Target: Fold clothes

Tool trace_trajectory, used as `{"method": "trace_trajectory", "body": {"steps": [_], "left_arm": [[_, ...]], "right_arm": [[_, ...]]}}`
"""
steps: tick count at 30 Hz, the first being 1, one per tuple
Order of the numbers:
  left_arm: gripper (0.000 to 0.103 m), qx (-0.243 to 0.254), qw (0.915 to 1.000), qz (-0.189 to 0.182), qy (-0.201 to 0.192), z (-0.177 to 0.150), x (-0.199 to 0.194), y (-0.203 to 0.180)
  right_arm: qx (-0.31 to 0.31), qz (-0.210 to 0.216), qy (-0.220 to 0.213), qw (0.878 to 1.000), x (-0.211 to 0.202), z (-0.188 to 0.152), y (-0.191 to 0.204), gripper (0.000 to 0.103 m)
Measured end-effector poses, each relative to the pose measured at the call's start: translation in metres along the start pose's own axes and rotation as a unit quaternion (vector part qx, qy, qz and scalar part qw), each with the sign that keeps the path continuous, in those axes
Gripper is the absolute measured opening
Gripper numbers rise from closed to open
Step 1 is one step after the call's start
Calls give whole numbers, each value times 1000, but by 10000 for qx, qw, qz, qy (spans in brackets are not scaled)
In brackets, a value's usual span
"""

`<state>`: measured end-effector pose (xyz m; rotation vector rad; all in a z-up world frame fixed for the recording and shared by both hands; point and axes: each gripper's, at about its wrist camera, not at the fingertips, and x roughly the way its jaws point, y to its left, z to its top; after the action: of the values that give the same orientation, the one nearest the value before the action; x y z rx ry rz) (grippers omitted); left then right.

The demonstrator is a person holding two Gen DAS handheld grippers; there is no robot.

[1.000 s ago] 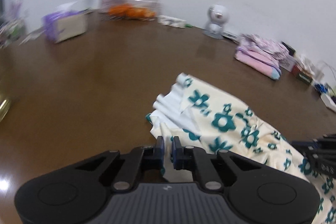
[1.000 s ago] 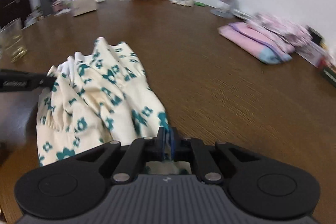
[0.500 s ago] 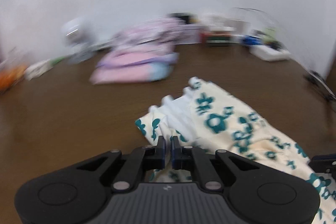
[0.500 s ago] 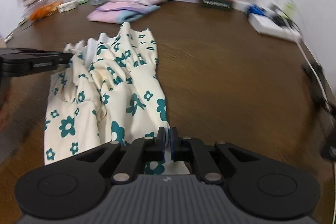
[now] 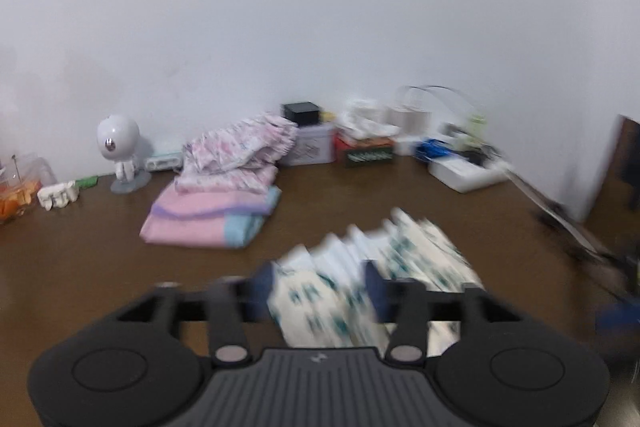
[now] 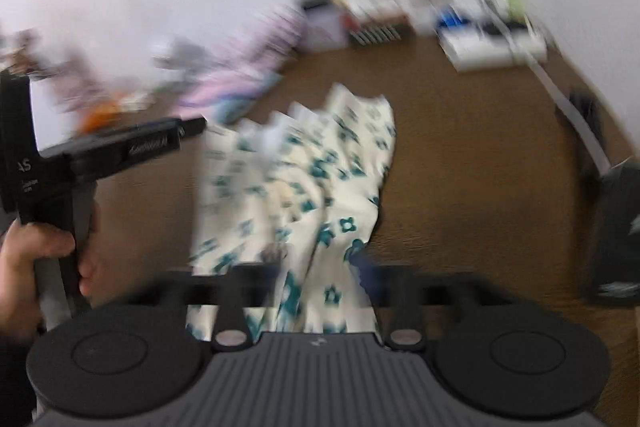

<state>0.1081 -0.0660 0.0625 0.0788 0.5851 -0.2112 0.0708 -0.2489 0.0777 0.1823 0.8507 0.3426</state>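
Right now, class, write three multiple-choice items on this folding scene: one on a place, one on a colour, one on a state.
1. Where does the folded pink pile lie?
A. on the brown table
B. on a chair
C. on the floor

2. What colour are the flowers on the cream garment?
A. red
B. teal
C. yellow

3. How do the left gripper's jaws stand?
A. clamped shut
B. apart
C. out of view

Key: 1 A, the pile rests on the tabletop near the wall; 2 B, teal blooms on cream cloth; 3 B, the jaws have just been opening, cloth between them.
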Motion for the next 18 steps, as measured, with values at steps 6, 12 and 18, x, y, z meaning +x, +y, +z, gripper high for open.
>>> {"method": "trace_trajectory", "body": {"steps": [6, 12, 18], "left_arm": [[64, 152, 9890, -727, 1278, -70, -33, -34], [17, 734, 9879, -615, 1219, -98, -22, -69], [8, 1481, 9855, 89, 823, -82, 19, -70]], "right_arm": [[-724, 211, 326, 9966, -50, -65, 6, 55], [-1142, -226, 442, 9922, -23, -105, 31, 27], [-951, -541, 135, 9939, 14, -81, 47, 24]]}}
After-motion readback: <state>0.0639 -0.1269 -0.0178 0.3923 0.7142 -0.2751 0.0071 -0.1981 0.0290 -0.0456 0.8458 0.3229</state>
